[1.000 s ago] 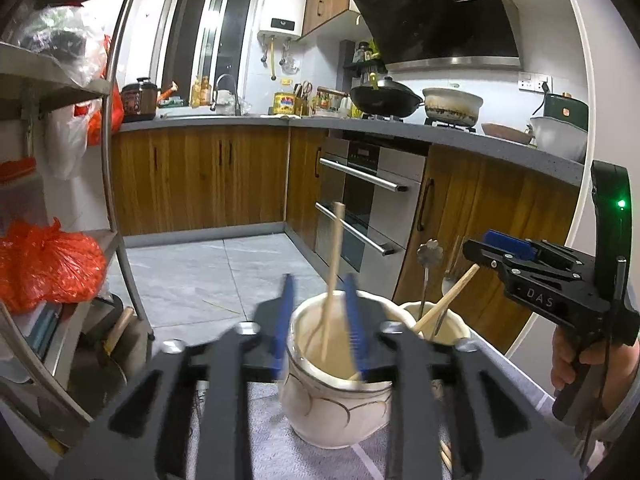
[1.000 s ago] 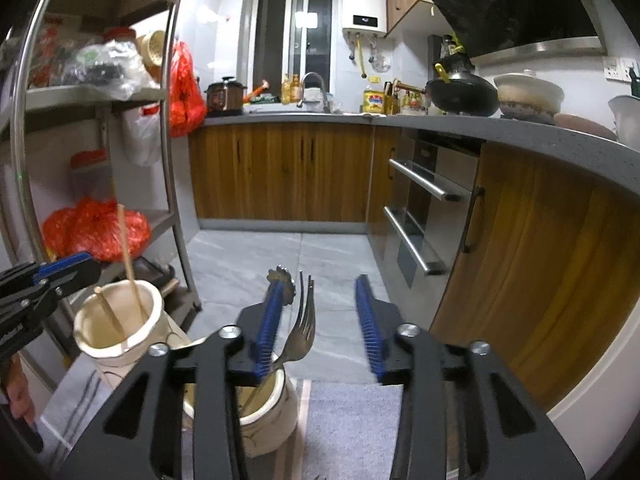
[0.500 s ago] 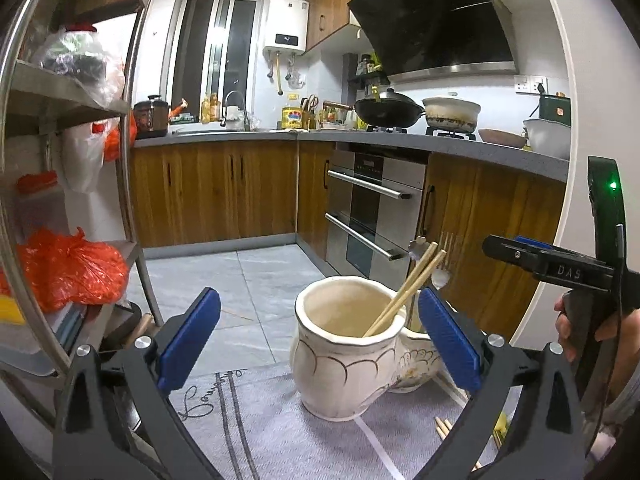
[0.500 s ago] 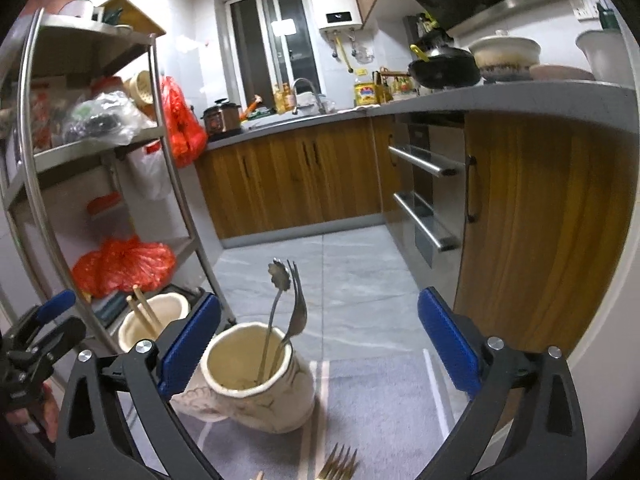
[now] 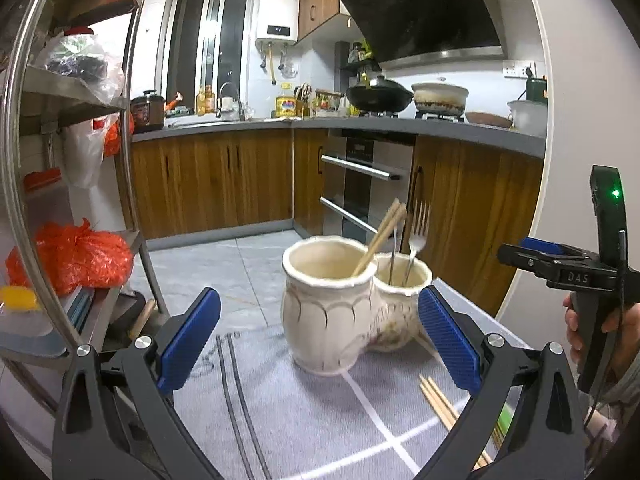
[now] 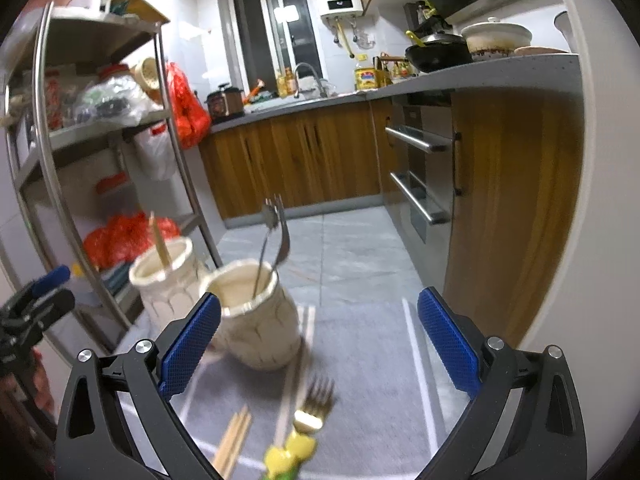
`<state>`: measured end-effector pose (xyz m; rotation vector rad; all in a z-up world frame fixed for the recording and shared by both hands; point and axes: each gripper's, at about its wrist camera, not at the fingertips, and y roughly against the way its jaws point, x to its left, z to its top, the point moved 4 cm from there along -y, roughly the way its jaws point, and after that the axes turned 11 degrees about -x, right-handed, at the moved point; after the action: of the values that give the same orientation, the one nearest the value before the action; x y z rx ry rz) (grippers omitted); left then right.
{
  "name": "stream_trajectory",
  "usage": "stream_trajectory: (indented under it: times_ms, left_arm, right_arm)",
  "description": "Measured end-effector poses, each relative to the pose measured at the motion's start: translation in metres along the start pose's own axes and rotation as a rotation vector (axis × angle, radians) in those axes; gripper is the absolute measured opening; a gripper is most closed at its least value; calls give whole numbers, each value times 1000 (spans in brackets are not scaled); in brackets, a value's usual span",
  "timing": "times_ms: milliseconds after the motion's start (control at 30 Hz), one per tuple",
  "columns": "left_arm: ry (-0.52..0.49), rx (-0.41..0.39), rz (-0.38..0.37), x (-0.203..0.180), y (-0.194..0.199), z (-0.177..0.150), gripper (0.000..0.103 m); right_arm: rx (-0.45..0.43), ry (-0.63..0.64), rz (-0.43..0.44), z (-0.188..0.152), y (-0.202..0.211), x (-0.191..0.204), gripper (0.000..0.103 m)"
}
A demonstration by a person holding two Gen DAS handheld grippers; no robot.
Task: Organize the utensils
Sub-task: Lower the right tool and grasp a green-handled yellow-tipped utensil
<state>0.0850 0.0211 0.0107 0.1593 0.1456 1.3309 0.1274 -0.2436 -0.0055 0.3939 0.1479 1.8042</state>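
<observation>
Two ceramic jars (image 5: 326, 312) stood touching on the grey mat (image 5: 304, 412): heavy, brittle. Loose chopsticks (image 6: 234, 438) and a slick fork (image 6: 314, 404) lay nearby, best pinched mid-shaft. Left gripper (image 5: 320, 338) and right gripper (image 6: 318, 342) gaped wide, empty.

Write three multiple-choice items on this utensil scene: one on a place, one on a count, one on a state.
1. The chopsticks standing upright are in:
A. the left jar
B. the right jar
C. the oven

2. Forks standing in the right jar:
A. none
B. two
C. five

3. The right hand-held gripper is:
A. shut on a fork
B. shut on chopsticks
C. open, holding nothing

Key: 1 A, their tips rest inside its rim; 2 B, two stems rise from it; 3 C, its blue pads stand wide apart.
</observation>
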Motion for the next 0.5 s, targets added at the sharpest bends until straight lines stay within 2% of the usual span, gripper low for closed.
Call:
stream_trajectory:
  times_ms: [267, 500]
  left_arm:
    - [12, 128, -9, -10, 5, -37, 98]
    - [-2, 203, -22, -20, 16, -66, 98]
  right_arm:
    - [118, 79, 11, -49, 21, 8, 98]
    - [210, 147, -8, -88, 35, 18, 98]
